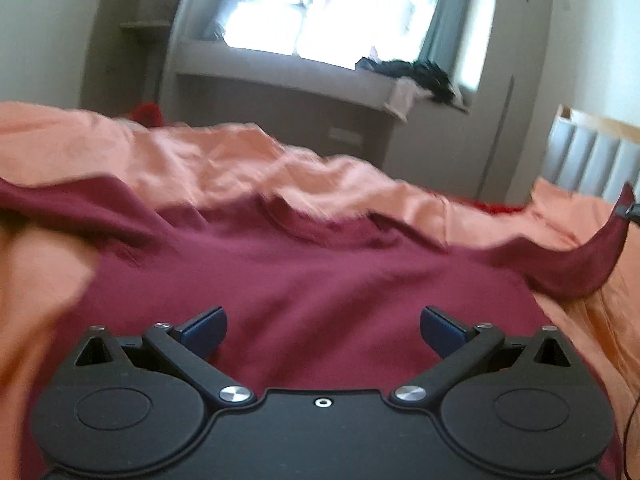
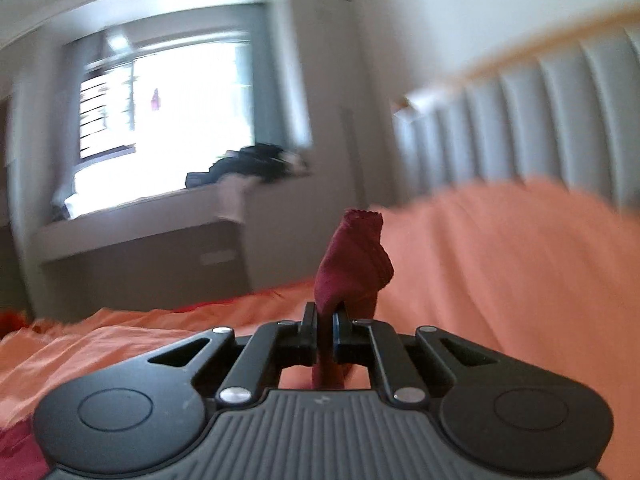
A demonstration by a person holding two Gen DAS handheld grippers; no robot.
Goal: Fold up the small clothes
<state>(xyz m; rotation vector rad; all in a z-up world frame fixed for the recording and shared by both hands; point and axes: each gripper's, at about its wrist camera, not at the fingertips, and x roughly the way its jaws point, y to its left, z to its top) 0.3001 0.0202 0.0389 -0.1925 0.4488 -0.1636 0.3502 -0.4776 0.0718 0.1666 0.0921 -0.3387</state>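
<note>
A dark red shirt (image 1: pixel 320 264) lies spread on an orange bedsheet (image 1: pixel 200 160), its collar toward the far side. My left gripper (image 1: pixel 323 330) hovers over the shirt's middle, jaws wide open, with nothing between the blue pads (image 1: pixel 204 330). At the far right one sleeve (image 1: pixel 592 256) is pulled up off the sheet. In the right wrist view my right gripper (image 2: pixel 325 330) is shut on that dark red sleeve end (image 2: pixel 354 264), which sticks up beyond the jaws above the orange sheet (image 2: pixel 500 260).
A grey window seat (image 1: pixel 280 80) under a bright window carries a dark pile of clothes (image 1: pixel 416 72). A grey padded headboard (image 2: pixel 540 120) runs along the right. A cabinet (image 1: pixel 516 80) stands by the window.
</note>
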